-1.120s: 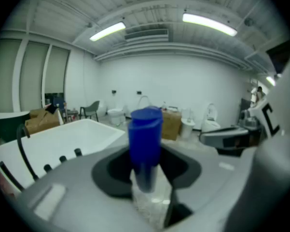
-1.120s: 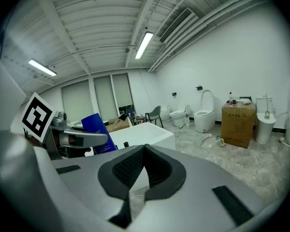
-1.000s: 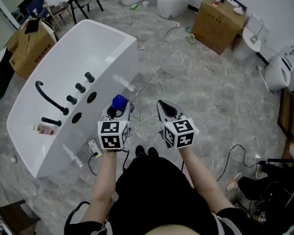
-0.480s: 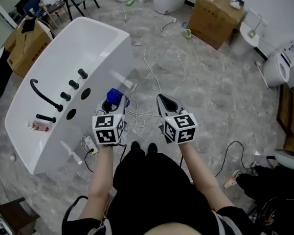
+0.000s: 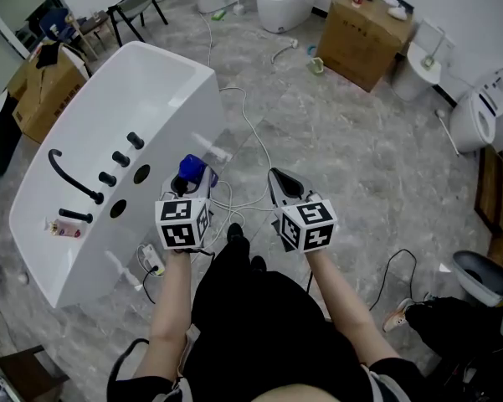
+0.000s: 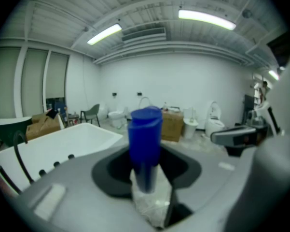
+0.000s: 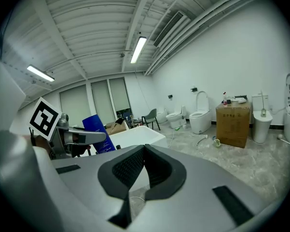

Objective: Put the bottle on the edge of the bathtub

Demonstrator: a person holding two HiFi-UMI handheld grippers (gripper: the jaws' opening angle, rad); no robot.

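Jaws of the left gripper point(image 6: 145, 170) stand partly apart and clamp the blue bottle point(image 6: 145, 139) low down, so most of it rises roughly upright above them. Jaws of the right gripper point(image 7: 144, 153) are closed tip to tip with nothing between them. In the head view the bottle hangs in the air above the floor point(image 5: 360, 157), just beside the outer wall of the bathtub point(image 5: 174, 128) and not yet over its rim.

The step in hand looks like the carry toward the tub. To do it well, I would hold the bottle upright, lift it clear of the rim and bring it over the broad flat ledge near the black knobs point(image 5: 120, 157). The best spot is a bare patch away from the round holes point(image 5: 141, 173) and the black faucet point(image 5: 71, 177). The base should rest flat on the ledge before the jaws part, since a tall narrow bottle would likely tip on that smooth surface if let go at a slant.

Both forearms reach forward from the body, side by side, each gripper pitched a little downward. The left one is nearer the tub; the right is well apart from it, over loose cables point(image 5: 238, 195) on the floor.
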